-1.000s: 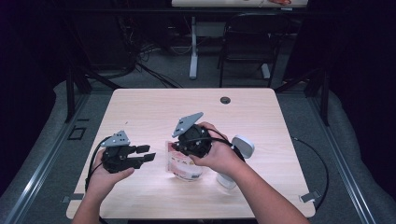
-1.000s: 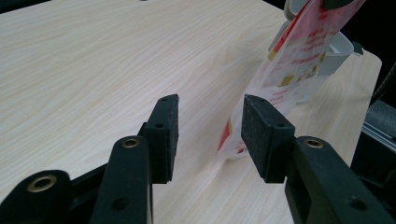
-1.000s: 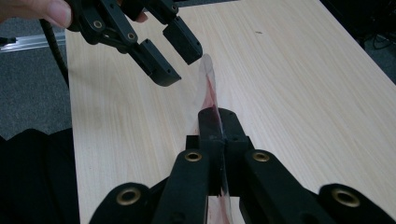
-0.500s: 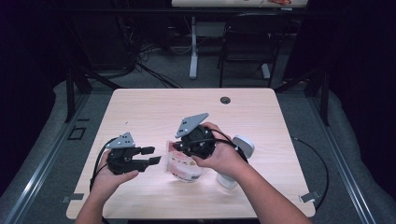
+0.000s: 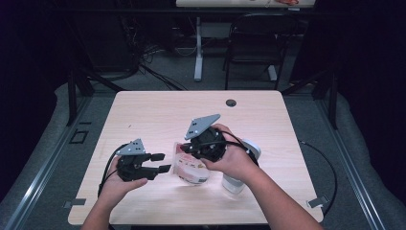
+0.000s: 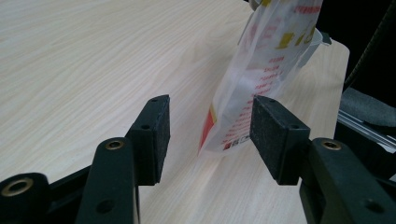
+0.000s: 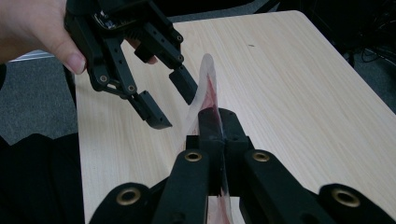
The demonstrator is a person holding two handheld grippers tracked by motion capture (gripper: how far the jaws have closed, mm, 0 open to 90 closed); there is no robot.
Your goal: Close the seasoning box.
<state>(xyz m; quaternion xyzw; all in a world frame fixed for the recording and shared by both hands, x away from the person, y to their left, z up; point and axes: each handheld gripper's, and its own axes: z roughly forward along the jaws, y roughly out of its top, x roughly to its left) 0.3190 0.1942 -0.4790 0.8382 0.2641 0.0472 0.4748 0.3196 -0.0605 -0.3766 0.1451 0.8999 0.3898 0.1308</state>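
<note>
Left gripper [image 5: 163, 163]: now nearer the plastic bag [image 5: 189, 165] than a second ago; jaw tips just beside the bag's left edge, no longer well short of it.
Left gripper jaws: wider apart than before; in the left gripper view the bag's lower corner now sits in the gap, not touching either jaw.
Left hand [image 5: 117, 184]: shifted right along with it.

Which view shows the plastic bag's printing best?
The left gripper view: the plastic bag hangs close, red and yellow print legible. The right gripper view shows it edge-on in the right tongs; the high view shows it small.
</note>
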